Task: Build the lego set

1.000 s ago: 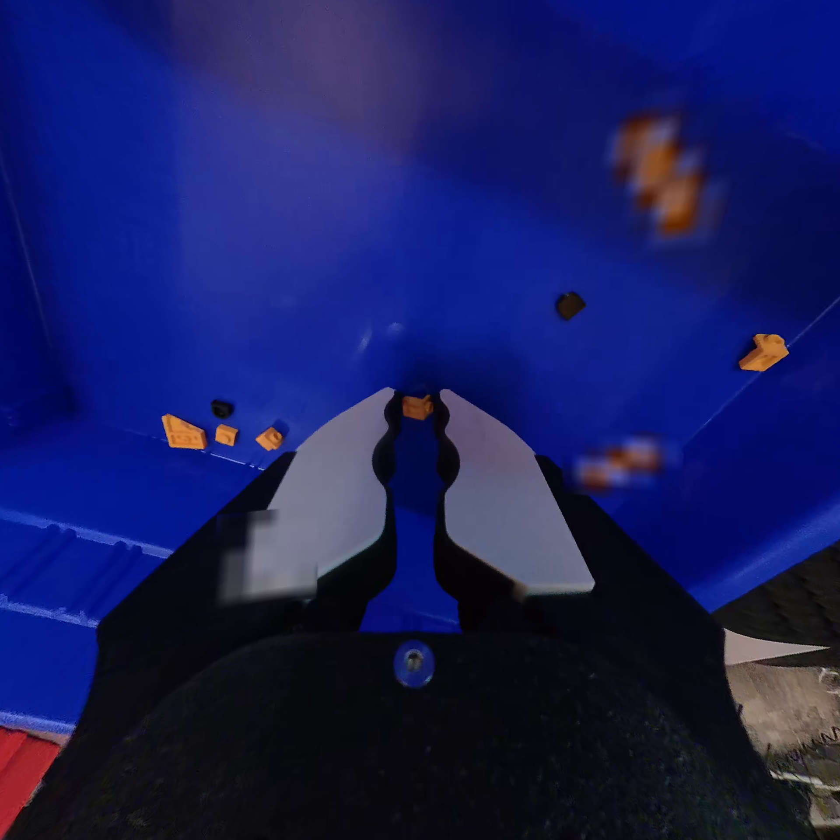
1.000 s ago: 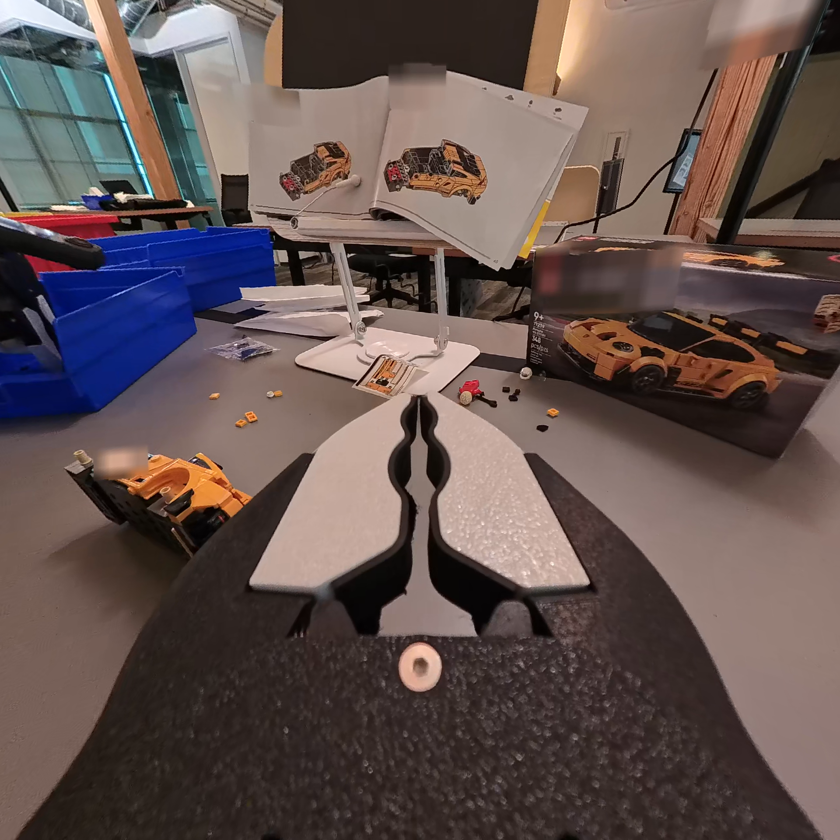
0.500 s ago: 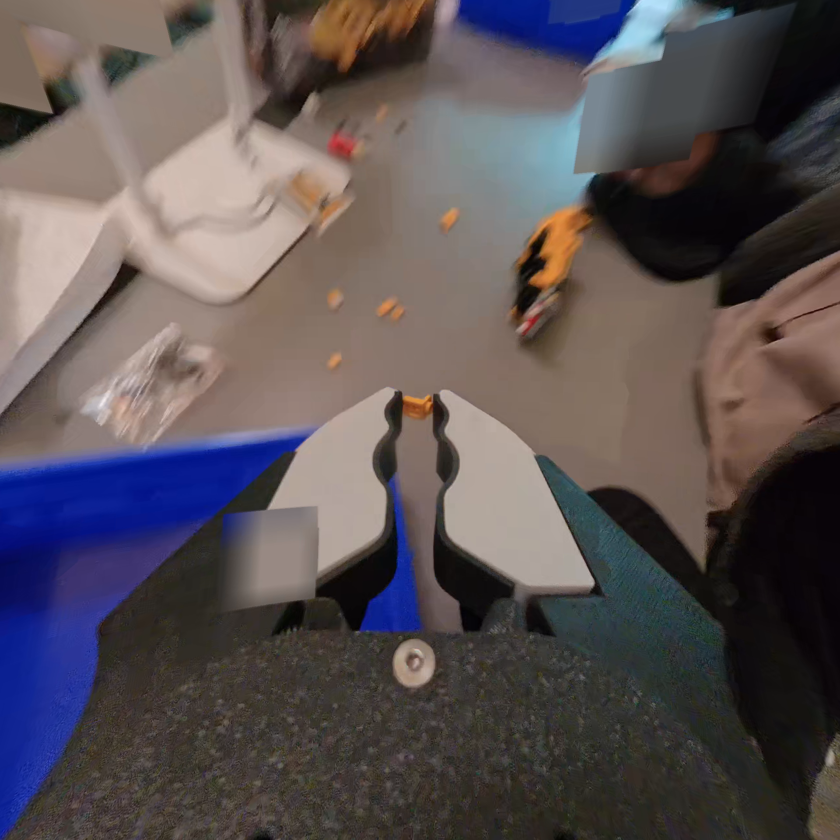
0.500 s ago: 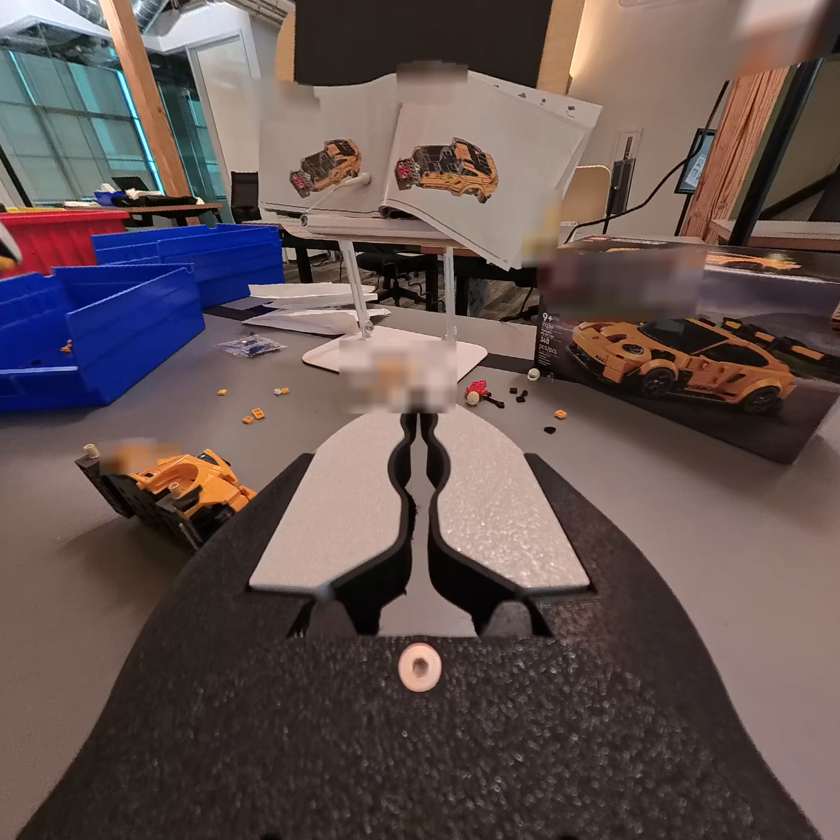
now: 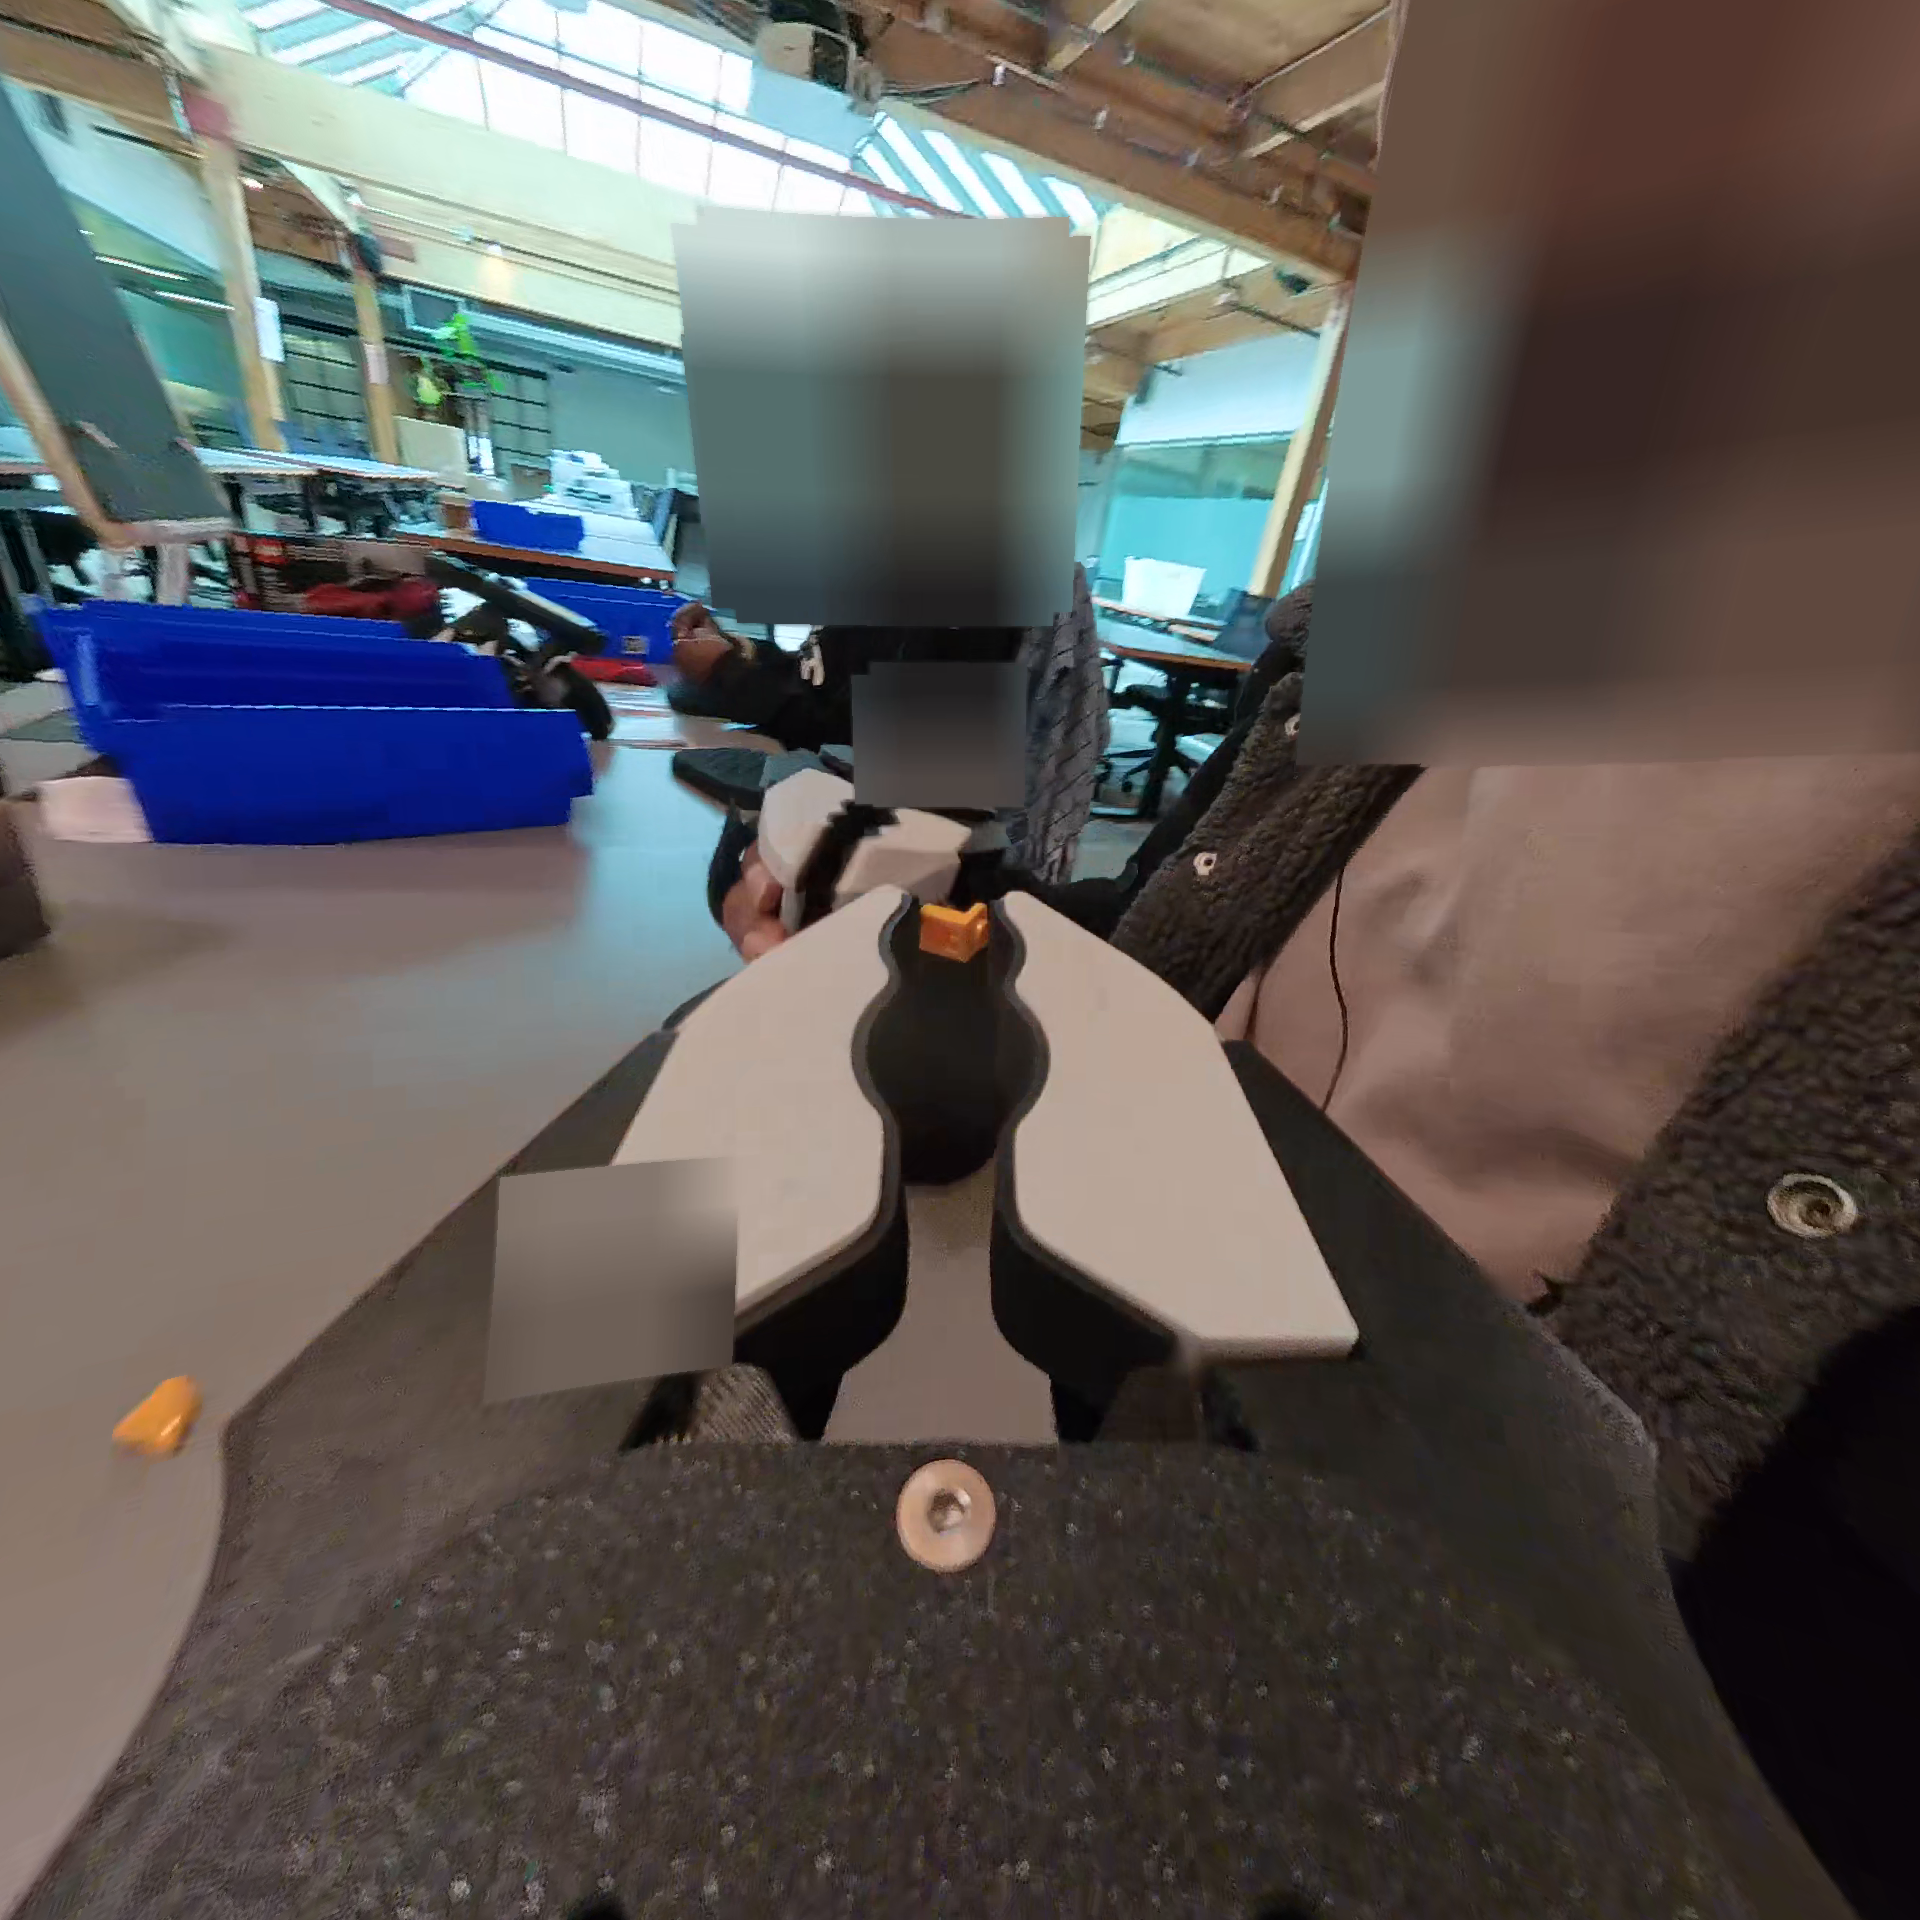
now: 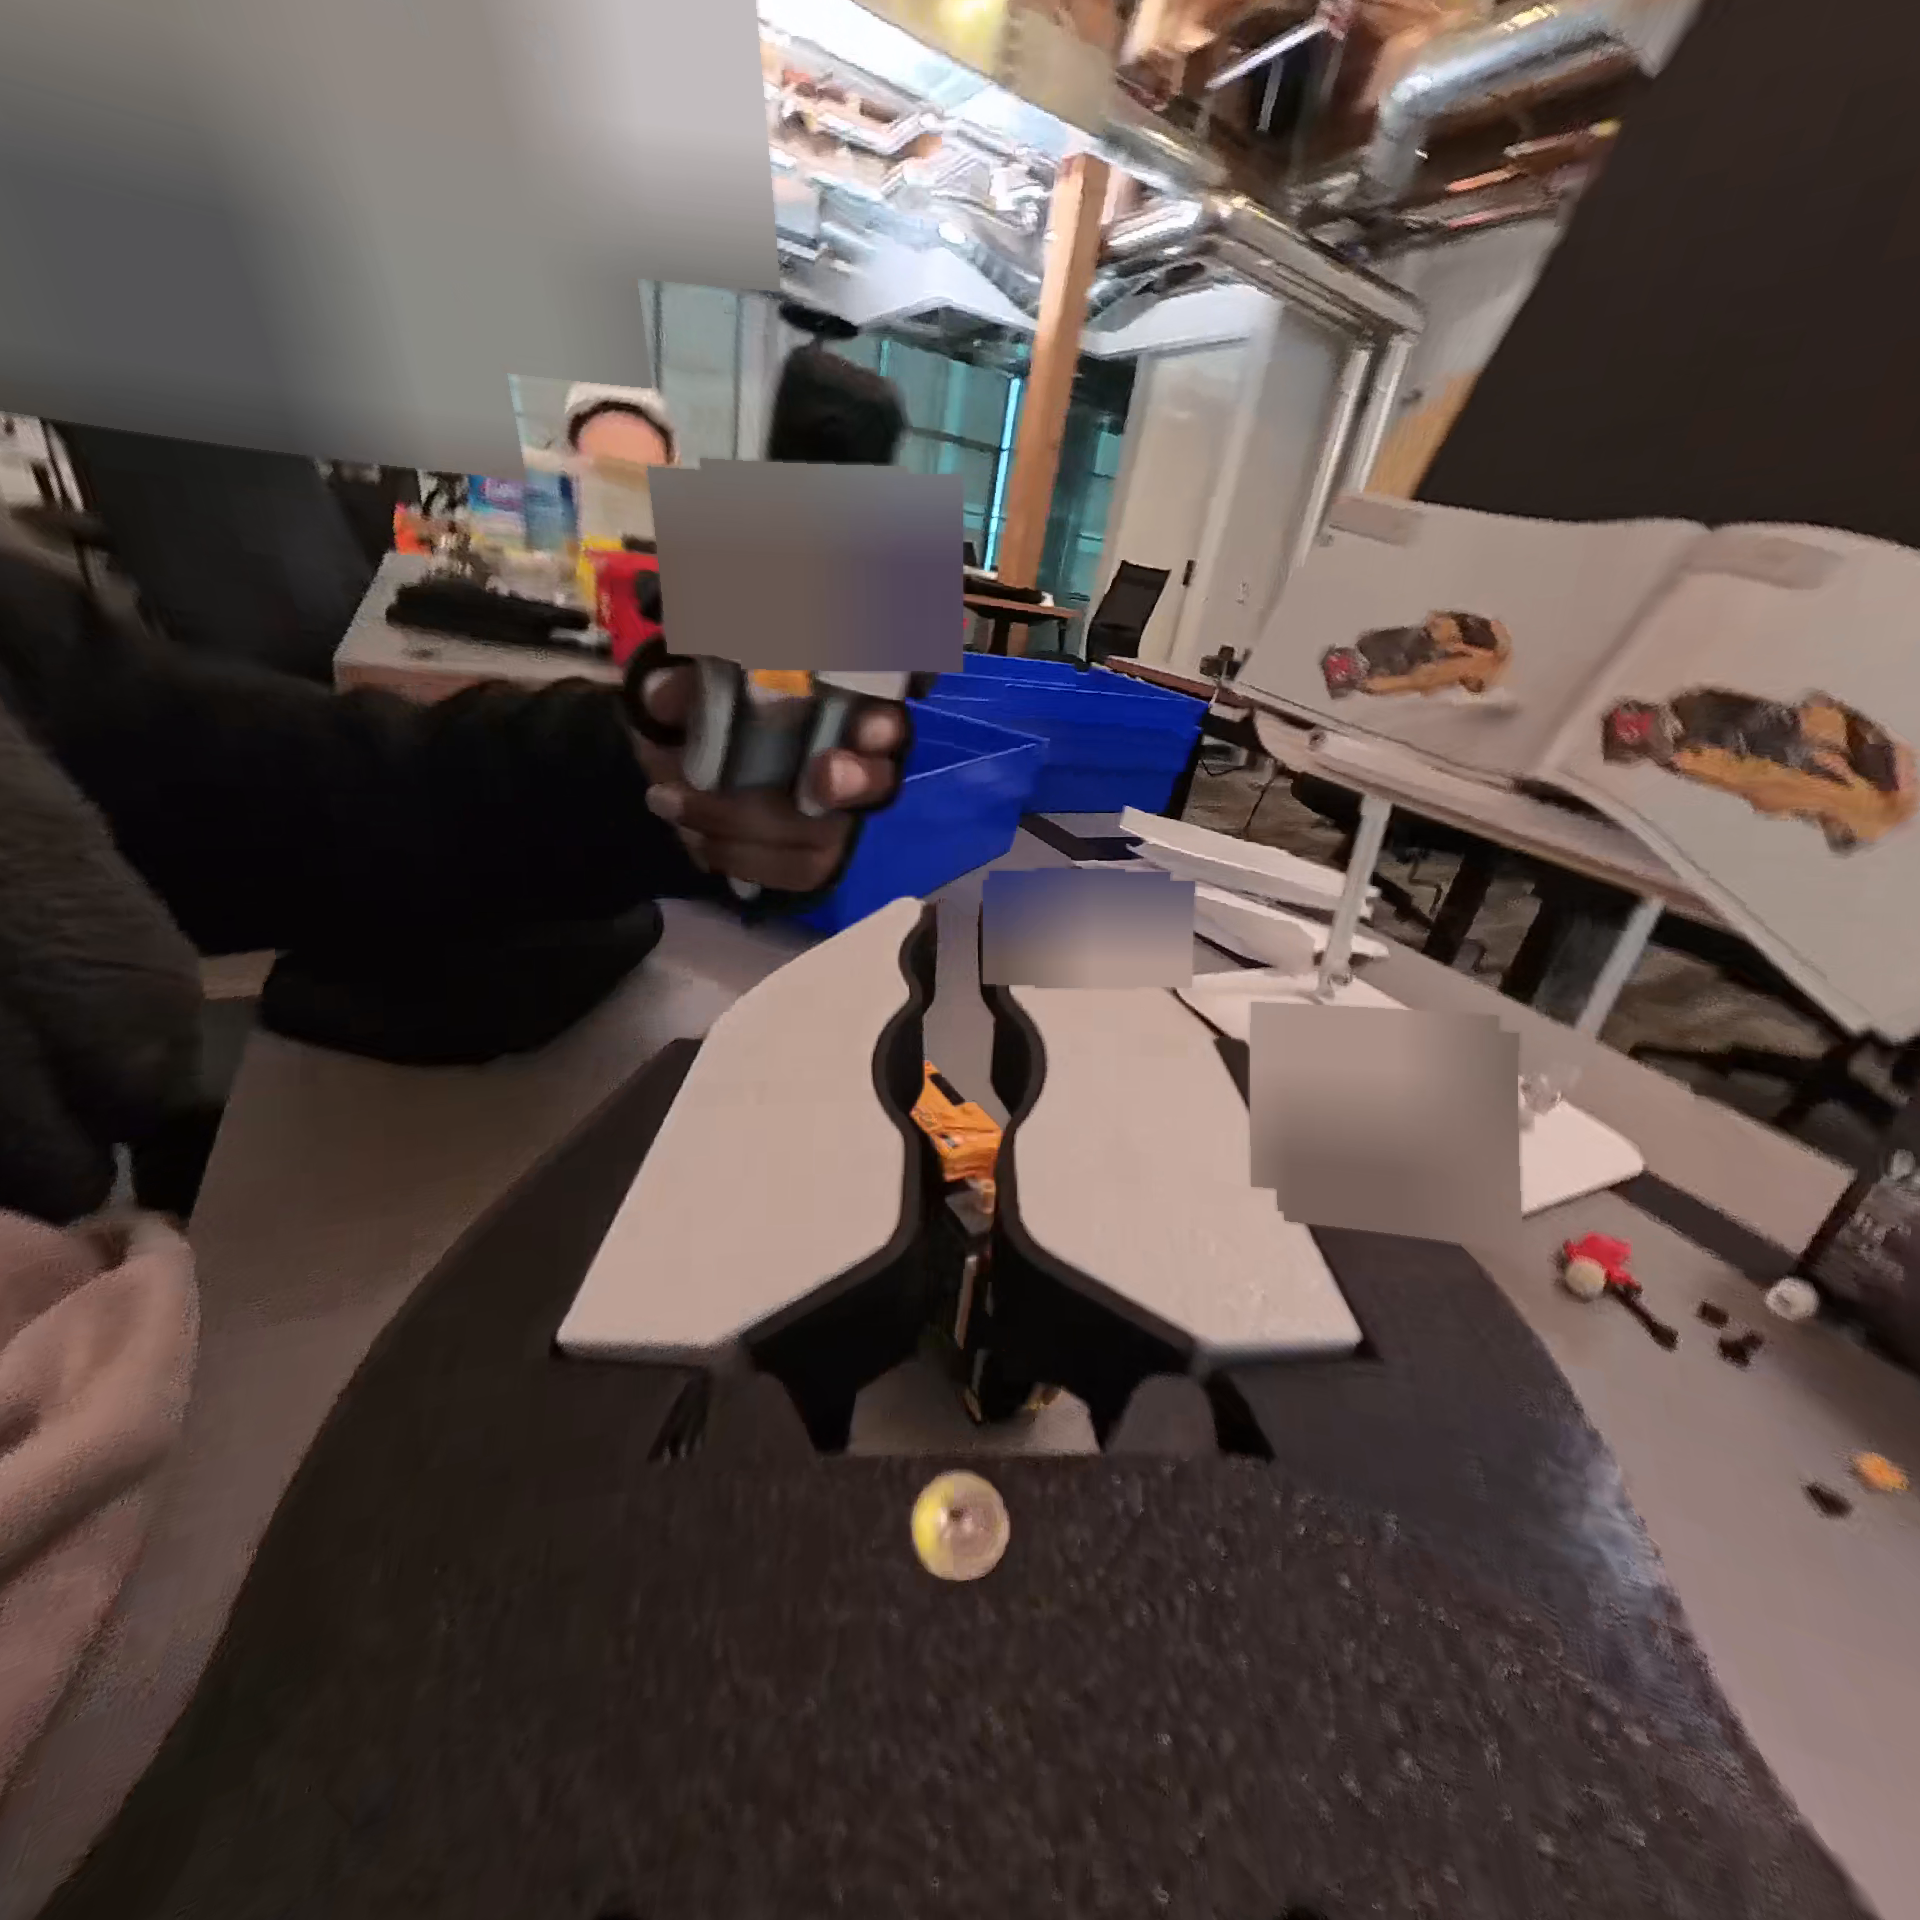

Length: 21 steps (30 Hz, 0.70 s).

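Left gripper point(image 5: 954, 928) pinches a small orange brick point(image 5: 952, 928) at its tips, lifted off the grey table point(image 5: 312, 1039), blue bins point(image 5: 343, 727) at ten o'clock; right gripper point(image 6: 958, 935) slightly parted, bare (orange model car point(image 6: 961, 1127) beneath, unassembled).

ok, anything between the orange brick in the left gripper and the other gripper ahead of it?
Nothing visible. The left gripper pinches the orange brick at its tips. The right gripper shows just beyond with only air between them, though depth is unclear.
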Each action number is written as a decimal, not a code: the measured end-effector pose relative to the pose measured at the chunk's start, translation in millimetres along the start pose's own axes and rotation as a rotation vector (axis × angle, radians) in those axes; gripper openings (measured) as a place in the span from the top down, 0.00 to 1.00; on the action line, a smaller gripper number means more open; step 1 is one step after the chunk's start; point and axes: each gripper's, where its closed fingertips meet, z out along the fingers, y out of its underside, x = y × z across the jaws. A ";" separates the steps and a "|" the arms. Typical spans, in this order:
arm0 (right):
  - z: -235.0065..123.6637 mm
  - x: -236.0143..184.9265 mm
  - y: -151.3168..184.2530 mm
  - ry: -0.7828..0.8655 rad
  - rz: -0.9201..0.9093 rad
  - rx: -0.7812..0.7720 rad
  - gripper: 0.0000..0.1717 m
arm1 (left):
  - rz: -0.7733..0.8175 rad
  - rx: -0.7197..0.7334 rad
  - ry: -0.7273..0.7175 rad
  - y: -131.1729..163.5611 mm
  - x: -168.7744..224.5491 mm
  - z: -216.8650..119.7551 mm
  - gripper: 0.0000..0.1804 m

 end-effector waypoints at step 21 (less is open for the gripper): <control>14.1 -25.0 11.8 -0.267 0.647 -0.046 0.91 | 0.425 -0.217 -0.245 46.2 -21.7 41.7 0.93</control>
